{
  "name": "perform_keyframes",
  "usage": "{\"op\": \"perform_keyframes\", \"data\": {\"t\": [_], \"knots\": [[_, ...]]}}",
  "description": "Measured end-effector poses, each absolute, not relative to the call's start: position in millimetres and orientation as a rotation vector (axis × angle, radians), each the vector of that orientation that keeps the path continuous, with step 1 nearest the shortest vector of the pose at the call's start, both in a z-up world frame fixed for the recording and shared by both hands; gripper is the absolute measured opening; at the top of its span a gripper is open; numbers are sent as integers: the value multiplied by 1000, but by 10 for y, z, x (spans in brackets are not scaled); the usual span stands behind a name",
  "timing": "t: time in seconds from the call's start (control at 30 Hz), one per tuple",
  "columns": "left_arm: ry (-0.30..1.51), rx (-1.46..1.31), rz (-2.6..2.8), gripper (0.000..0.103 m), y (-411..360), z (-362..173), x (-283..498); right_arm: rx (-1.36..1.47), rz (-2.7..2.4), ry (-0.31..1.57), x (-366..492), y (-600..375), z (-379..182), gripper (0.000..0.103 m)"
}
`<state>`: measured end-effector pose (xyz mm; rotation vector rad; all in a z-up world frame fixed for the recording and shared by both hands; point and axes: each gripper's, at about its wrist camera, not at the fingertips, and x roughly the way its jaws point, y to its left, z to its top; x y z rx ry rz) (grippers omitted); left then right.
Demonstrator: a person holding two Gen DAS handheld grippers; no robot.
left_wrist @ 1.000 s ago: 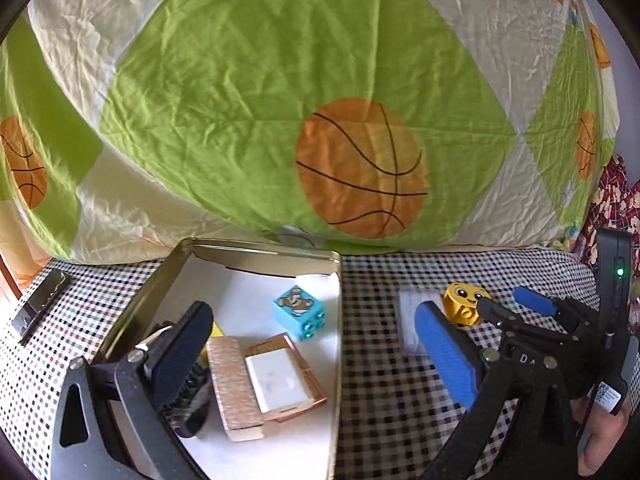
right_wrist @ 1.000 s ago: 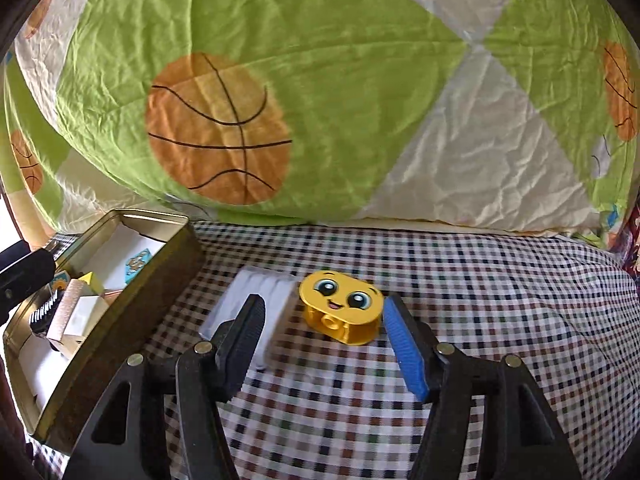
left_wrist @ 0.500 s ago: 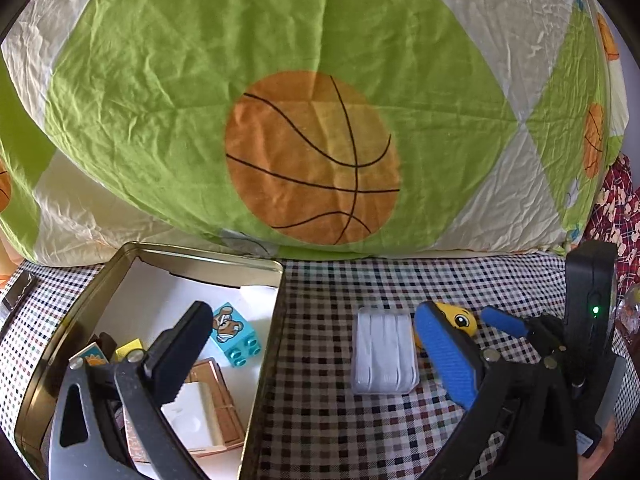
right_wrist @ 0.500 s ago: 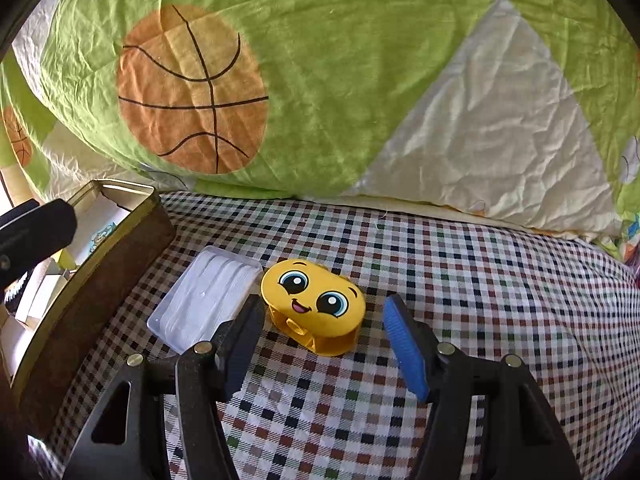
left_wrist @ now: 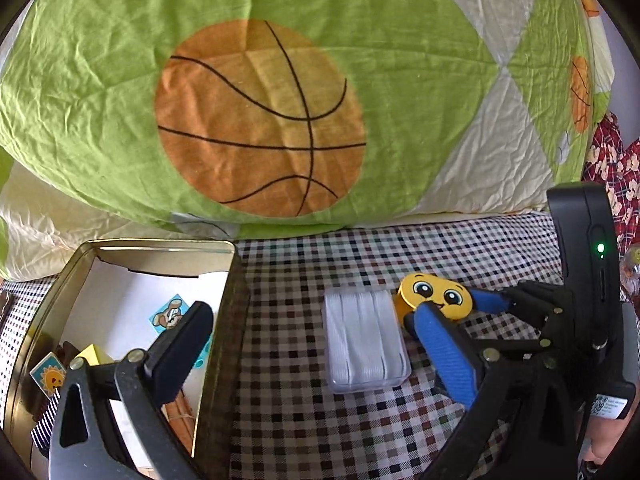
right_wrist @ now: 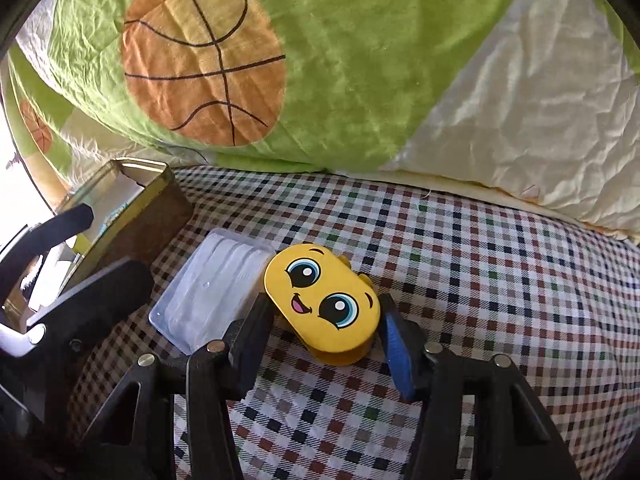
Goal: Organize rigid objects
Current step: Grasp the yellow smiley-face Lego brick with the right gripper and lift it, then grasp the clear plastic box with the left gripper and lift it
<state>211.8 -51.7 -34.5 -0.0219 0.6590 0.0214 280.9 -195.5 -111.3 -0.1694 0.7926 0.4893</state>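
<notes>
Two fingers of the right gripper flank the yellow smiley block, one on each side; whether the pads actually touch its sides is hard to tell, since the block's top hides both contact lines. Block sits on the checked cloth, tilted face toward the lens. Its left far end is just beside, possibly touching, the clear plastic case; the seam between them is not resolvable. Near edge of the case is covered by the black finger.

Left gripper stands wide apart, holding nothing: black finger over the metal tin, blue finger crossing in front of the smiley block.

Tin lies at left, cut off by the frame edge. Inside, partly masked by the finger: blue bear block, sun tile, a yellow piece. Other contents too dark to identify.

Basketball-print quilt fills the far background.
</notes>
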Motion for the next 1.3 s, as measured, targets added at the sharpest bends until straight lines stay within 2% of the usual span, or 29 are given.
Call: {"op": "perform_keyframes", "data": {"t": [0.23, 0.4, 0.83, 0.87, 1.03, 1.07, 1.1, 1.13, 1.17, 1.2, 1.3], "knots": [[645, -5, -16, 102, -561, -308, 2061, -132, 306, 807, 2755, -2212, -1140, 53], [672, 35, -70, 88, -719, -349, 2080, -63, 229, 833, 2709, -2400, -1139, 54], [840, 81, -93, 86, -943, -747, 2400, -46, 286, 834, 2793, -2520, -1186, 54], [850, 77, -93, 83, -935, -777, 2420, -51, 288, 833, 2794, -2506, -1186, 55], [888, 15, -86, 78, -831, -852, 2498, -53, 307, 831, 2801, -2505, -1192, 61], [895, 8, -86, 73, -822, -865, 2505, -53, 308, 829, 2801, -2505, -1192, 61], [901, 2, -92, 64, -813, -871, 2513, -54, 309, 830, 2798, -2506, -1192, 61], [898, 6, -90, 61, -816, -870, 2509, -55, 307, 829, 2798, -2506, -1189, 61], [897, 11, -91, 57, -826, -867, 2504, -66, 290, 827, 2795, -2497, -1185, 55], [897, 16, -94, 55, -835, -868, 2507, -78, 274, 825, 2803, -2478, -1190, 53], [894, 16, -110, 54, -833, -853, 2489, -88, 277, 812, 2805, -2438, -1190, 53]]}}
